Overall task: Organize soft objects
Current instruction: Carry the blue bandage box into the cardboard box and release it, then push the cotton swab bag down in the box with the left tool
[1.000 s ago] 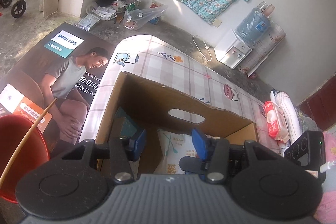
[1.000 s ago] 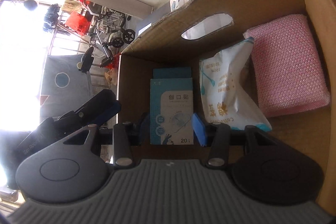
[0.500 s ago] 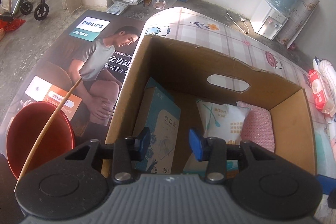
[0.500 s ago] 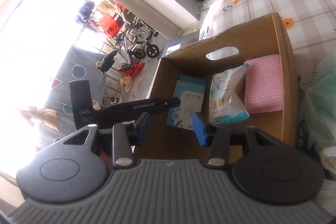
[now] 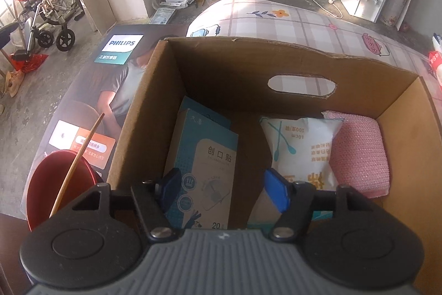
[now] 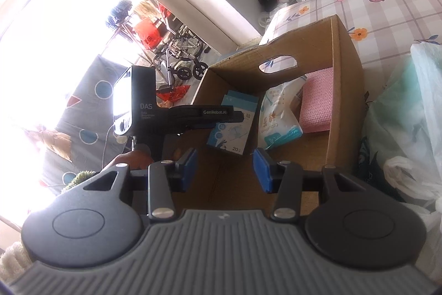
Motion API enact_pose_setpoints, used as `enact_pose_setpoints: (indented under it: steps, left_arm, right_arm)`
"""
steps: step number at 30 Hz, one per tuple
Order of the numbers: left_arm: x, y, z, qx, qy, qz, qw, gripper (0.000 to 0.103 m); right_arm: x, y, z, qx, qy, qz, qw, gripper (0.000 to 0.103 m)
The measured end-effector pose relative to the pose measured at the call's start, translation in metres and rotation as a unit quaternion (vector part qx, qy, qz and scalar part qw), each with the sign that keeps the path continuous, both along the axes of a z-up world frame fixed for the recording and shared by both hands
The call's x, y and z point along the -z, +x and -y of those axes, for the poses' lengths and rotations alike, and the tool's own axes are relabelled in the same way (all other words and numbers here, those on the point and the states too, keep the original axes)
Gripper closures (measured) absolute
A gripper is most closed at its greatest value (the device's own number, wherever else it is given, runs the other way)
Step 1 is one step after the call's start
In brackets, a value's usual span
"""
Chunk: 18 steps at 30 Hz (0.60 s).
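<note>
Left gripper (image 5: 222,184) over the cardboard box (image 5: 290,65)
Its jaws have just been opening, nothing between; lowered carelessly, they could crush the plaster box (image 5: 204,162) just ahead.

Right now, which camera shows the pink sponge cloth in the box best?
The left wrist view: the pink sponge cloth lies large and nearly whole against the cardboard box wall, beside the white packet. The right wrist view shows it smaller, farther off, partly hidden by that packet.

The left gripper (image 5: 222,188) hides the lower edges of the blue box (image 5: 203,173) and white packet (image 5: 301,154); window glare (image 6: 41,46) washes out the view outside.
</note>
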<state>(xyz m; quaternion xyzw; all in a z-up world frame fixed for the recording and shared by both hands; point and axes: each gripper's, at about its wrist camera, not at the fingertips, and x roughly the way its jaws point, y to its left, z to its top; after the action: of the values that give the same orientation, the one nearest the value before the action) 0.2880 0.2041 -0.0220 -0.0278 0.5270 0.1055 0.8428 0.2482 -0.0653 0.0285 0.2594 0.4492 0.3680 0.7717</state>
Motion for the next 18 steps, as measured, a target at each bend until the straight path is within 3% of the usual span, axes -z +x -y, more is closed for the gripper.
enact_pose_setpoints:
  steps: [8, 11, 14, 16, 18]
  left_arm:
    - [0.005, 0.01, 0.007, -0.013, 0.002, -0.01, 0.9999, 0.016]
    - [0.006, 0.01, 0.01, -0.009, -0.001, -0.009, 0.9999, 0.017]
    - [0.02, 0.014, -0.001, -0.033, -0.108, -0.051, 0.9922, 0.027]
    - [0.029, 0.014, -0.006, -0.054, -0.134, -0.057, 0.988, 0.028]
    - [0.029, 0.013, -0.006, -0.055, -0.127, -0.044, 0.9893, 0.031]
  right_arm:
    - [0.002, -0.004, 0.021, 0.012, 0.011, -0.002, 1.0, 0.058]
    - [0.004, -0.005, 0.027, 0.016, 0.017, -0.005, 1.0, 0.058]
    - [0.006, -0.006, 0.031, 0.016, 0.02, -0.004, 1.0, 0.058]
    - [0.006, -0.006, 0.033, 0.018, 0.02, -0.002, 1.0, 0.058]
    - [0.006, -0.007, 0.036, 0.022, 0.018, -0.001, 1.0, 0.058]
